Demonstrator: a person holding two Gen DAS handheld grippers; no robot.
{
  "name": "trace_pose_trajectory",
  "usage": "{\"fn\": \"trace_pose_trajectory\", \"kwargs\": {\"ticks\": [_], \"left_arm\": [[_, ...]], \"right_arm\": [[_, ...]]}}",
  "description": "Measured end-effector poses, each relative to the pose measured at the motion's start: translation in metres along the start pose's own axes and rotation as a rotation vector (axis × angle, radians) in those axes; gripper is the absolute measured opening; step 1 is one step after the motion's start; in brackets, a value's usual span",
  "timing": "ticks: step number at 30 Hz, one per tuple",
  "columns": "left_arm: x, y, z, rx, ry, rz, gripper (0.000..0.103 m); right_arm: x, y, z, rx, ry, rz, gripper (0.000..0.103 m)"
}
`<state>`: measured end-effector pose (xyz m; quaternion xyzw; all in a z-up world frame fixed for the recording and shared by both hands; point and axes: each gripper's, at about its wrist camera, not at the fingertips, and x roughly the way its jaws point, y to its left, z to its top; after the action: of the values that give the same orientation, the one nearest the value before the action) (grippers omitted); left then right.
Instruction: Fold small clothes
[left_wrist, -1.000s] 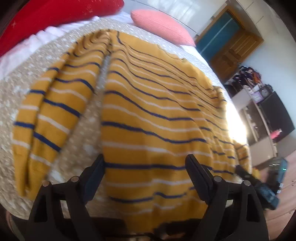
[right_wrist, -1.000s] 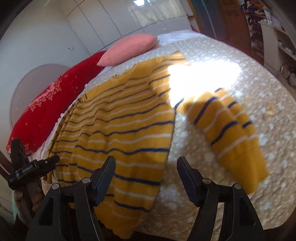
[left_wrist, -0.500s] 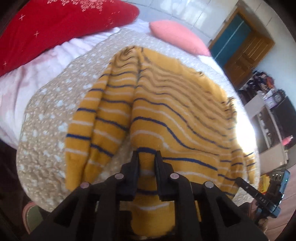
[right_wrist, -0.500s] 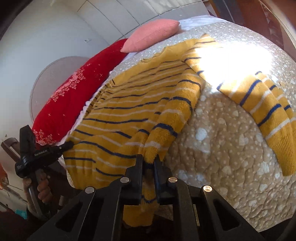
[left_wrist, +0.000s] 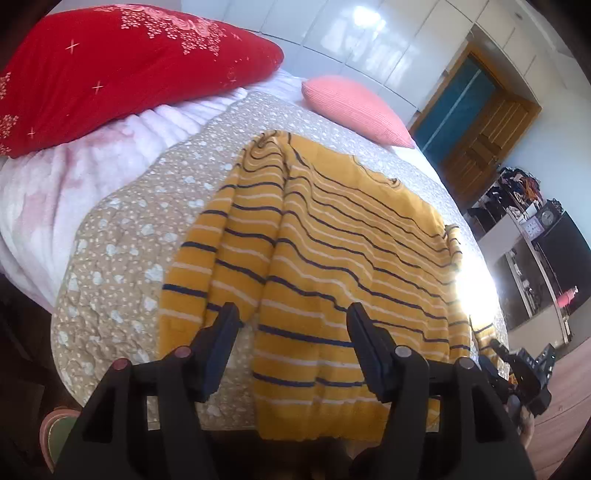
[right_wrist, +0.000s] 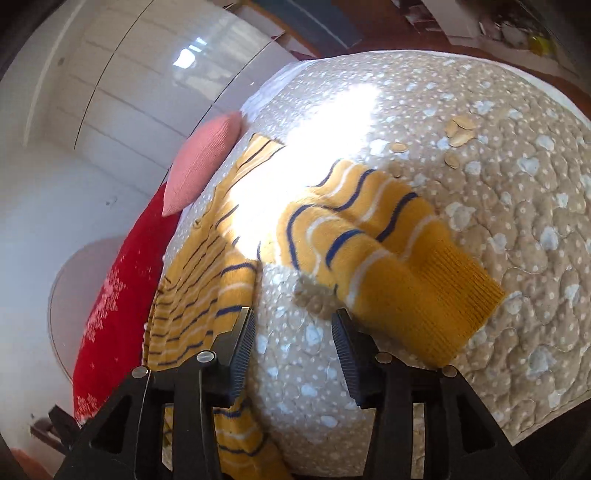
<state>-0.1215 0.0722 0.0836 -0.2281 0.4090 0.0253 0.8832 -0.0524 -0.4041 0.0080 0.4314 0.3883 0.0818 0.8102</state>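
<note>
While fingers (left_wrist: 364, 343) open, both grippers hold nothing.

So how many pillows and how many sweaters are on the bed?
Red pillow: 1
Pink pillow: 1
Yellow striped sweater: 1
Total: 3

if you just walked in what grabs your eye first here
The mustard sweater with navy and white stripes, spread across the beige dotted quilt, dominates. Behind it, at the head of the bed, lie a big red pillow and a smaller pink pillow. A blinding sun patch washes out the sweater's far right shoulder.
</note>
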Motion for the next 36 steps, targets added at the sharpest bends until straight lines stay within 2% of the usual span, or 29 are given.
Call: {"fn": "trace_pose_trajectory", "kwargs": {"ticks": [4,8,10,11,13,14,15,18,25,27,29,30,31,32,34,36], "left_arm": [[0.005,-0.011,-0.001,0.026,0.019,-0.011,0.060],[0.013,-0.021,-0.002,0.054,0.041,-0.017,0.060],[0.017,-0.024,-0.002,0.060,0.050,-0.015,0.060],[0.019,-0.025,-0.002,0.059,0.053,-0.015,0.060],[0.021,-0.026,-0.004,0.052,0.062,-0.022,0.060],[0.022,-0.026,-0.004,0.049,0.067,-0.026,0.060],[0.023,-0.027,-0.005,0.050,0.072,-0.029,0.060],[0.025,-0.028,-0.005,0.063,0.076,-0.023,0.060],[0.026,-0.026,-0.003,0.047,0.071,-0.045,0.060],[0.027,-0.026,-0.004,0.046,0.079,-0.048,0.060],[0.028,-0.025,-0.006,0.048,0.079,-0.049,0.060],[0.029,-0.025,-0.007,0.047,0.081,-0.049,0.062],[0.030,-0.025,-0.008,0.044,0.084,-0.050,0.062],[0.032,-0.024,-0.008,0.040,0.091,-0.051,0.062],[0.035,-0.023,-0.008,0.033,0.102,-0.056,0.062],[0.034,-0.023,-0.007,0.040,0.100,-0.063,0.062]], "right_arm": [[-0.007,-0.027,0.015,0.194,-0.079,0.051,0.056],[-0.022,-0.026,0.030,0.233,-0.139,0.009,0.056],[-0.025,-0.021,0.034,0.210,-0.147,-0.034,0.054],[-0.025,-0.017,0.035,0.198,-0.147,-0.059,0.049],[-0.034,-0.018,0.039,0.172,-0.143,-0.091,0.032],[-0.030,-0.013,0.036,0.150,-0.132,-0.101,0.014],[-0.031,-0.012,0.038,0.138,-0.121,-0.104,0.005],[-0.031,-0.009,0.034,0.094,-0.135,-0.091,0.002],[-0.083,0.039,0.059,-0.096,-0.280,-0.103,0.002],[-0.084,0.041,0.063,-0.083,-0.241,-0.056,0.004],[-0.078,0.042,0.055,-0.046,-0.163,0.029,0.006],[-0.065,0.040,0.051,-0.014,-0.119,0.076,0.025],[-0.055,0.032,0.042,0.032,-0.080,0.111,0.040],[-0.046,0.025,0.031,0.087,-0.046,0.128,0.064],[-0.024,0.007,0.013,0.184,-0.004,0.124,0.065],[-0.013,-0.011,0.003,0.278,-0.022,0.074,0.065]]}}
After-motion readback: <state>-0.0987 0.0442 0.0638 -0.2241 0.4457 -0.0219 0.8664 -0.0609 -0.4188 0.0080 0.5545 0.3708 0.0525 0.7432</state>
